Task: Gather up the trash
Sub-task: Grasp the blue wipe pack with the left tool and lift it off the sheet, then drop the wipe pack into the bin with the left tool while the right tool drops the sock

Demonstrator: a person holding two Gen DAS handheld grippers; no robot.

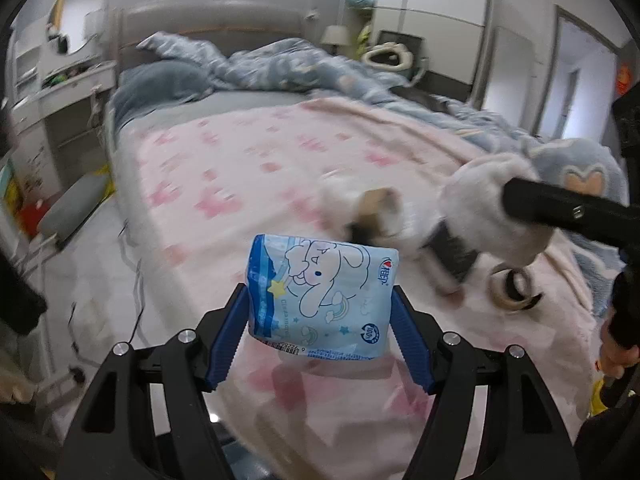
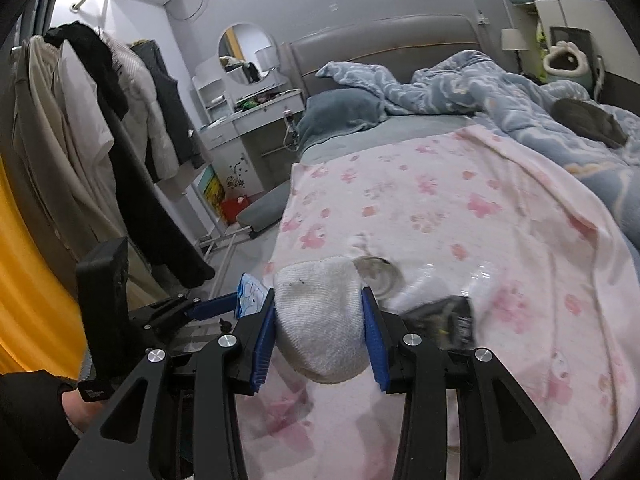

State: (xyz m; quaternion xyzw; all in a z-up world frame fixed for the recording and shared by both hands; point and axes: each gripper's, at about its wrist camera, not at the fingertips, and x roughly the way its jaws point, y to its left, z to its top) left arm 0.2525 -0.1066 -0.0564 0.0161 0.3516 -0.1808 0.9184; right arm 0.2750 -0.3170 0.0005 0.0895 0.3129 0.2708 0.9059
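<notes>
My left gripper is shut on a light blue tissue pack with a cartoon dog, held above the pink blanket. My right gripper is shut on a dirty white sock, also above the pink blanket. The sock shows in the left wrist view at the right, blurred. The tissue pack shows in the right wrist view, left of the sock. A clear plastic bottle and a black wrapper lie on the blanket behind the sock.
A blue duvet and a grey pillow lie at the head of the bed. Coats hang on a rack at the left. A white dresser with a mirror stands by the bed. A small ring-shaped object lies on the blanket.
</notes>
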